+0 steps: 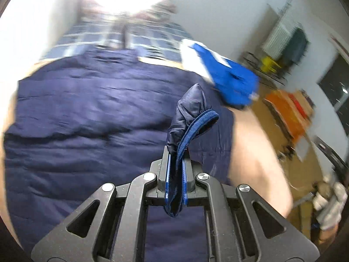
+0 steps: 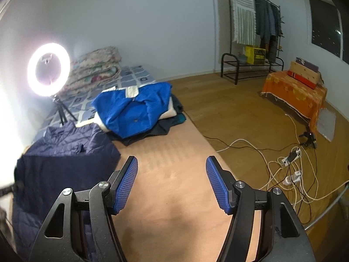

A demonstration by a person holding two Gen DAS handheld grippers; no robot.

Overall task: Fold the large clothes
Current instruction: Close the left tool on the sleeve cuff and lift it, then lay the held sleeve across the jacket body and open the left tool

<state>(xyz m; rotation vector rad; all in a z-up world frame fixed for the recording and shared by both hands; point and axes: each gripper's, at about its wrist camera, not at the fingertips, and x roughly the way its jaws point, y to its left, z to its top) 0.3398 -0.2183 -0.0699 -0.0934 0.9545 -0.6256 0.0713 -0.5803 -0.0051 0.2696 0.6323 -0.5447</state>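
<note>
A navy quilted jacket [image 1: 87,113] lies spread on the tan table top [image 2: 174,174]. It also shows at the left in the right wrist view [image 2: 61,159]. My left gripper [image 1: 176,163] is shut on the jacket's ribbed cuff [image 1: 192,128], which sticks up between the blue pads. My right gripper [image 2: 172,181] is open and empty above bare table to the right of the jacket. A bright blue garment [image 2: 133,109] sits on a pile of other clothes at the far end of the table, and shows blurred in the left wrist view [image 1: 229,76].
A lit ring light [image 2: 48,69] on a tripod stands at the left by folded blankets [image 2: 96,67]. On the wooden floor to the right are cables and power strips [image 2: 290,163], an orange-covered bench [image 2: 298,93], and a clothes rack [image 2: 255,21].
</note>
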